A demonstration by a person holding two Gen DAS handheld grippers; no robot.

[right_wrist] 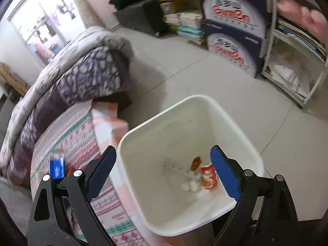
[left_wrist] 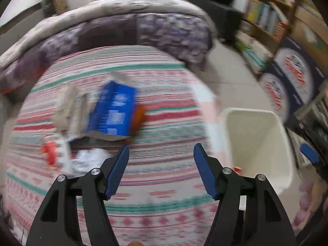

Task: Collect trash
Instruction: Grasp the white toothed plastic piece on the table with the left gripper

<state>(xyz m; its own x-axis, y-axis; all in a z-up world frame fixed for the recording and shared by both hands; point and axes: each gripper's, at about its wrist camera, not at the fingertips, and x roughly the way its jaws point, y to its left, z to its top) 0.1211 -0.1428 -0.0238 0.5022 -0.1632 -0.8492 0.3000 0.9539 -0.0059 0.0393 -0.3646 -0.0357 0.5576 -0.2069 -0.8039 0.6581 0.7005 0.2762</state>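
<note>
On the striped bedspread (left_wrist: 160,86) lies a heap of trash: a blue carton (left_wrist: 114,110), a grey-white wrapper (left_wrist: 69,106), a red and white packet (left_wrist: 51,151) and crumpled white paper (left_wrist: 90,160). My left gripper (left_wrist: 162,151) hovers open just right of the heap, nothing between its blue pads. A white bin (right_wrist: 184,110) stands on the floor beside the bed. My right gripper (right_wrist: 164,153) hangs open over the bin's mouth, empty. Inside the bin lie a red cup (right_wrist: 209,176), a brown scrap (right_wrist: 195,162) and white paper wads (right_wrist: 190,184). The blue carton (right_wrist: 57,167) also shows at the left of the right wrist view.
A folded purple and grey quilt (left_wrist: 127,26) lies at the far end of the bed. Bookshelves (left_wrist: 270,14) and stacked printed cartons (right_wrist: 231,30) line the wall past the tiled floor (right_wrist: 184,69). A white shelf unit (right_wrist: 295,61) stands at the right.
</note>
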